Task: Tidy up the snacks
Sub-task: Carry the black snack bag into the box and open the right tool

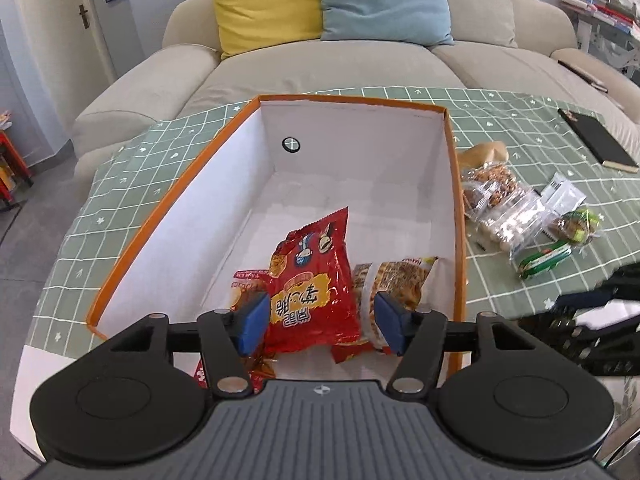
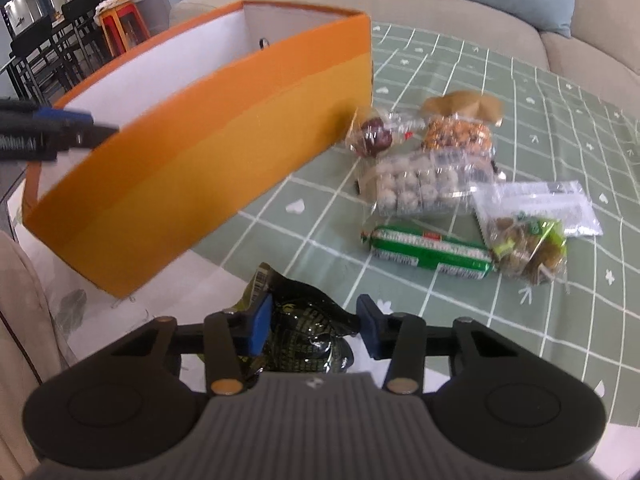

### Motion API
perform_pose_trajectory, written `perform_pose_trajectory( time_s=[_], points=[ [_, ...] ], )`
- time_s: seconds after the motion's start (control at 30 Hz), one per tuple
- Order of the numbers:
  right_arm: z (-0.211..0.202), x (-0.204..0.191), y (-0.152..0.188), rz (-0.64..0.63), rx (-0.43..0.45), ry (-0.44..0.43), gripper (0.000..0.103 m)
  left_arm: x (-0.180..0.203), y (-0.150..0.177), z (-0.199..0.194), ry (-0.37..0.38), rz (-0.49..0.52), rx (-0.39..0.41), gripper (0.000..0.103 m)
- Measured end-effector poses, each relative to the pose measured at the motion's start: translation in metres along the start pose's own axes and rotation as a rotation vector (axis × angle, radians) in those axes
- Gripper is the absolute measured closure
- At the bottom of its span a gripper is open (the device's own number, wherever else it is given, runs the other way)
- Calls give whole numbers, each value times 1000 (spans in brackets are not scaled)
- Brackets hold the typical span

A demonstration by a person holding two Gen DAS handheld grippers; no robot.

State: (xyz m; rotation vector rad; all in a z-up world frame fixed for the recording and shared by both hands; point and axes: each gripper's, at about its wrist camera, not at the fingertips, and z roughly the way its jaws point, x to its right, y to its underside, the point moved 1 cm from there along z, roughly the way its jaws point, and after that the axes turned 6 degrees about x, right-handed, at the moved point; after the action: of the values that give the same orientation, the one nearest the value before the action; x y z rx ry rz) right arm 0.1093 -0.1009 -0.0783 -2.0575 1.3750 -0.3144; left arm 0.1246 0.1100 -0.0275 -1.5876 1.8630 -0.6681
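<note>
Two tools: left tool wide over red packet, right tool gripping dark packet.

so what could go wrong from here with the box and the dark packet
1. The right tongs pinch only one end of the crinkly dark foil snack packet, so it may slip free.
2. The tall orange cardboard box stands close by; the packet could catch its wall.
3. The open left tongs over the shiny red snack bag could snag it.
</note>
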Motion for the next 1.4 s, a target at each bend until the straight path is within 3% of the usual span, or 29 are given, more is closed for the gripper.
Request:
perform_pose_trajectory(
  time_s=[0.2,0.33,0.57,0.7,1.0,1.2,1.4],
  points=[
    [-18,1,-27,16,65,5,60,0,1,-2,-1,-9,-2,34],
    [-37,-1,-55,6,136,-2,60,-4,-1,-3,-11,-18,-18,41],
    [-54,-40,-113,-85,205,-134,60,-28,-10,-12,-82,-111,-12,52],
    [-34,-77,-134,-161,125,-215,60,-43,-12,-20,-95,-142,-12,54],
    [19,-131,-144,-281,-61,-273,60,-60,-9,-24,-128,-181,-9,54],
    [40,-150,-137,-370,-152,-255,60,-61,-5,-20,-120,-186,-14,54],
    [54,-148,-130,-360,-202,-235,55,-58,-1,-19,-113,-177,-21,54]
  ],
)
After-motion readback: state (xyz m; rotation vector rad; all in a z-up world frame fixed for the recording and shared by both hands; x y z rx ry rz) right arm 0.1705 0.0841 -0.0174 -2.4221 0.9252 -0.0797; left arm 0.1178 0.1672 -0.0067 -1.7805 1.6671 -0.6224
